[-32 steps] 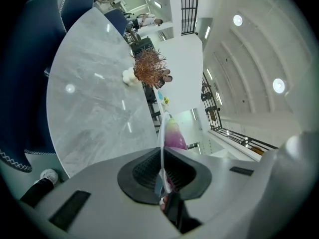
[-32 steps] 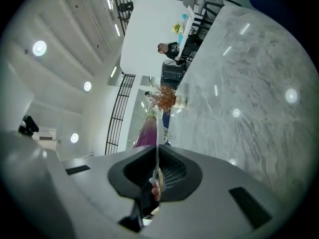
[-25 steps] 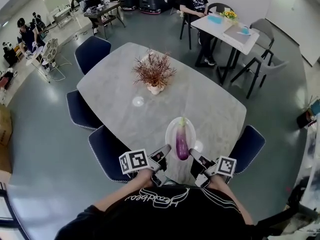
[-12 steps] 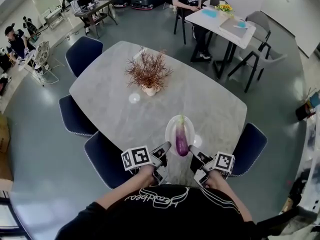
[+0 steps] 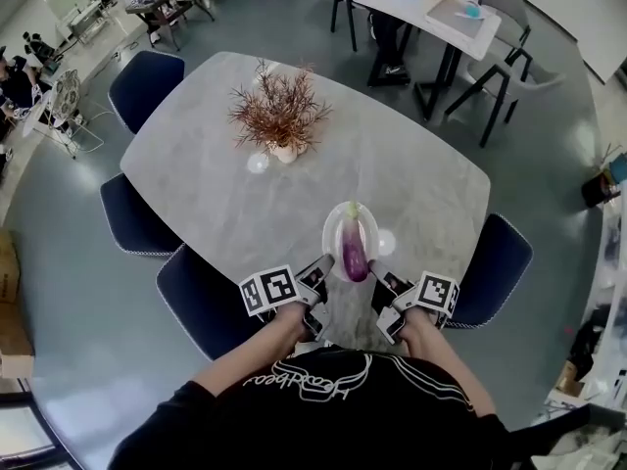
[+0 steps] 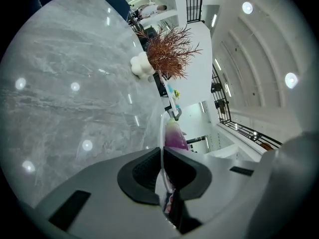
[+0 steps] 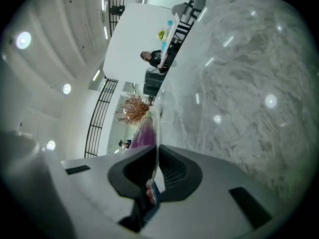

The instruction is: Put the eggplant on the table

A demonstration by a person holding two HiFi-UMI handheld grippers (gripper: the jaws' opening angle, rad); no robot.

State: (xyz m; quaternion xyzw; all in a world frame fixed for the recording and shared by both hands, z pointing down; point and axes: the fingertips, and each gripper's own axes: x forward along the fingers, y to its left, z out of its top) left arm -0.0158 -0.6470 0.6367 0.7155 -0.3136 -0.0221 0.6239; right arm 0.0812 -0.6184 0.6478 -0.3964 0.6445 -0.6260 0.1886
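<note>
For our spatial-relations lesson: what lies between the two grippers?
A white plate bearing the eggplant, its rim pinched by the left gripper and right gripper, as the head view shows.

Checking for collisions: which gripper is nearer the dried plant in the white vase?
Left. The left gripper clamps the plate on the plant's side; the right gripper clamps the opposite rim, farther from the dried plant.

readable text: none | black shirt point(image 5: 323, 399): white script print, not legible
</note>
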